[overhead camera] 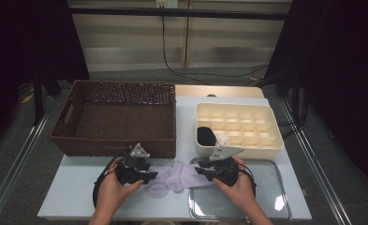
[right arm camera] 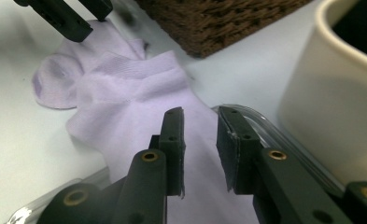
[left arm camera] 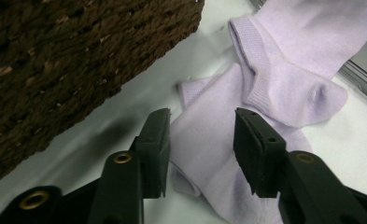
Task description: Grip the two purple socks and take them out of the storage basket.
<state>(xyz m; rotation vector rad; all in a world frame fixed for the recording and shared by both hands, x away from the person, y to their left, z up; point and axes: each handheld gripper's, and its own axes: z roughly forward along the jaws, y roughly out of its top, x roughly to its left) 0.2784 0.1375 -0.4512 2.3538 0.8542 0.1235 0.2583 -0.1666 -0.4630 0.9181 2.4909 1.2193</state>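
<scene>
Your left gripper (overhead camera: 150, 176) sits just in front of the basket (overhead camera: 116, 117), its jaws apart over the left end of the socks (overhead camera: 178, 179); in the left gripper view the gripper (left arm camera: 201, 144) has lilac cloth lying between its jaws, and neither pad presses on it. Your right gripper (overhead camera: 201, 171) stands at the left edge of the tray (overhead camera: 261, 206), jaws also parted, with the socks (right arm camera: 134, 93) passing under the gap and onto the tray rim (right arm camera: 260, 123). Nothing is gripped by either one.

The socks lie on the table (overhead camera: 74, 187), one across the other, between your two hands. How much cloth rests inside the tray is hidden by your right hand (overhead camera: 240, 187). Behind it the organiser (overhead camera: 266, 146) holds a dark bundle (overhead camera: 205, 136) and something white beside it, too small to make out.
</scene>
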